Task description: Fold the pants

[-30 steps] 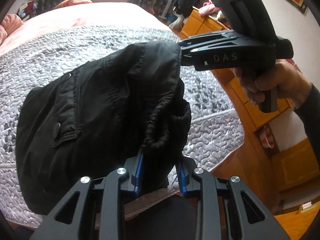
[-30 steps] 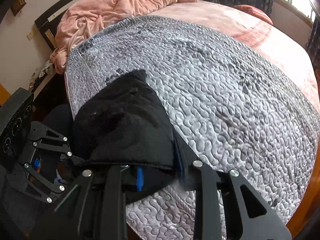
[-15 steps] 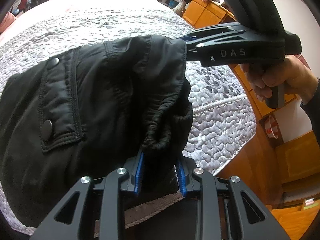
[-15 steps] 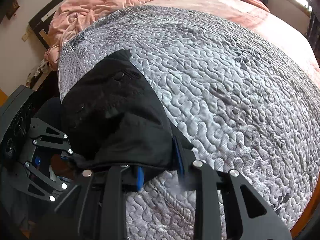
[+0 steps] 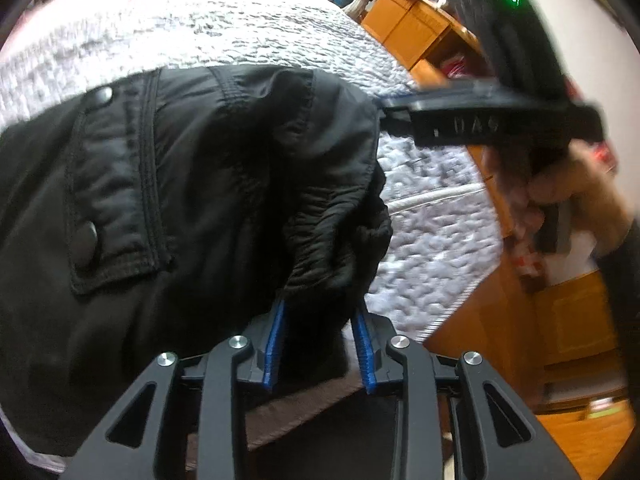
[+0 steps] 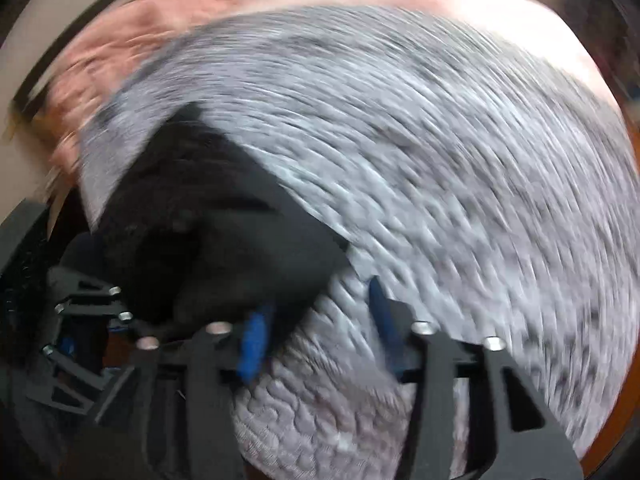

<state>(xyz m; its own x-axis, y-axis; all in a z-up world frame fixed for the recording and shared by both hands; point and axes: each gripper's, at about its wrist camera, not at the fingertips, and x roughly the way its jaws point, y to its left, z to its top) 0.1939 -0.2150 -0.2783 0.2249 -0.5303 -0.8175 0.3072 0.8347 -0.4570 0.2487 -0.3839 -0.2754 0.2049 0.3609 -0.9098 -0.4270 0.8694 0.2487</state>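
The left gripper [image 5: 320, 336] clamps the gathered elastic waistband of the black pants [image 5: 168, 208] – which drape over the grey quilted bedspread [image 5: 200, 36] near the bed's edge. The right gripper [image 6: 320, 320] stands spread – only its left pad touches the fabric.

left wrist cam: low behind its own fingers, close on the black pants [image 5: 192, 208], facing across the quilted bed [image 5: 224, 28] toward the wooden cabinets [image 5: 416, 28] | right wrist cam: blurred, close over the bed edge, facing the pink duvet [image 6: 132, 28] | shared: pants, grey quilt, each other's gripper
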